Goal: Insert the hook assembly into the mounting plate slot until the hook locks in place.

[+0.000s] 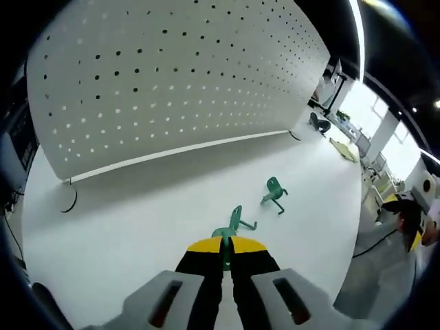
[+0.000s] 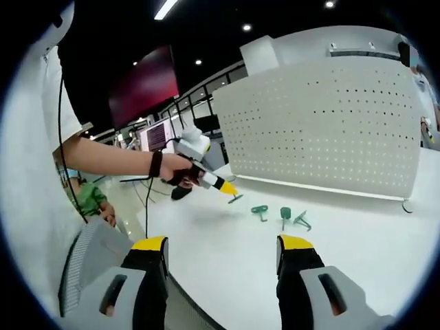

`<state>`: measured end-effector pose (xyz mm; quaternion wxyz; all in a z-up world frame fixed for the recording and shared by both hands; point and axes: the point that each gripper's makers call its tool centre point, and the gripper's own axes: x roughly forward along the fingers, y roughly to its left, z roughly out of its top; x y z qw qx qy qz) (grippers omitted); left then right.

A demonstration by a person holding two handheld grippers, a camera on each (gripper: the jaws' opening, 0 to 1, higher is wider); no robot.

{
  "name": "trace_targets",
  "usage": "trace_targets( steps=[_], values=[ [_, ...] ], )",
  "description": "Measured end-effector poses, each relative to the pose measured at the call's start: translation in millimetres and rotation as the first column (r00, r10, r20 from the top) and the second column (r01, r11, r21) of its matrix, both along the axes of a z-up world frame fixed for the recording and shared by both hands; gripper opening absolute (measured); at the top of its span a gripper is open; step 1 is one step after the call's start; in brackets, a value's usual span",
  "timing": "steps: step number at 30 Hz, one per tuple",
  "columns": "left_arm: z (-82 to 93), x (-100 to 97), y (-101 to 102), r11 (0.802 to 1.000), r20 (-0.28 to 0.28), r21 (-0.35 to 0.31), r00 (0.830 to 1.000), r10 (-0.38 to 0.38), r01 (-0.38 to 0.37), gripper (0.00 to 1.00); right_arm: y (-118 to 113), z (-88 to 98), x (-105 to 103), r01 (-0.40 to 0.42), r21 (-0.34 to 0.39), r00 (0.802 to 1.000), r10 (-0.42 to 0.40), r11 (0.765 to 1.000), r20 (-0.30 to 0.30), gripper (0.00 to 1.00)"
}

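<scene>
Left gripper view shows the left gripper (image 1: pixel 226 256) clenched on a green hook (image 1: pixel 234 225), its yellow-tipped jaws pinching the hook's base so the rest of it sticks out just ahead of the tips, above the white bench (image 1: pixel 137 227). A second green hook (image 1: pixel 274 192) lies on the bench farther ahead and a little to the right, well short of the white perforated board (image 1: pixel 172 75) that stands upright beyond. Right gripper view has the right gripper (image 2: pixel 221 258) released, jaws wide apart with nothing between them; three green hooks (image 2: pixel 282 216) lie on the bench ahead of it, near the board.
</scene>
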<state>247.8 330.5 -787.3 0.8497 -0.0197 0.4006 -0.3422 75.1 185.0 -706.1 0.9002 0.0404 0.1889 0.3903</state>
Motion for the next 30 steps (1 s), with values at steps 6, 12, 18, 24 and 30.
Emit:
trace_targets(
  steps=[6, 12, 18, 24, 30],
  values=[
    [10.5, -11.1, -7, 0.998, 0.008, -0.066, 1.0, 0.022, -0.021, 0.03, 0, -0.6, -1, -0.009, -0.008, 1.0, 0.009, 1.0, 0.0, 0.64],
    [16.9, -18.1, -11, 0.993, 0.01, -0.111, 0.999, 0.035, -0.033, 0.03, -2, 3.4, 0, -0.008, -0.007, 1.0, 0.008, 1.0, 0.009, 0.64],
    [23.5, -28.4, -19, 0.987, 0.015, -0.151, 0.999, 0.053, -0.05, 0.03, 1, 5.0, -2, -0.017, -0.01, 1.0, 0.017, 1.0, 0.013, 0.64],
    [31.1, -39.2, -30, 0.979, 0.024, -0.198, 0.999, 0.049, -0.043, 0.03, 3, 8.4, -4, -0.023, -0.012, 1.0, 0.023, 1.0, 0.019, 0.63],
    [38.8, -47.9, -40, 0.975, 0.038, -0.22, 0.998, 0.047, -0.038, 0.03, 2, 12.1, -7, -0.031, -0.017, 0.999, 0.031, 0.999, 0.029, 0.62]
  ],
)
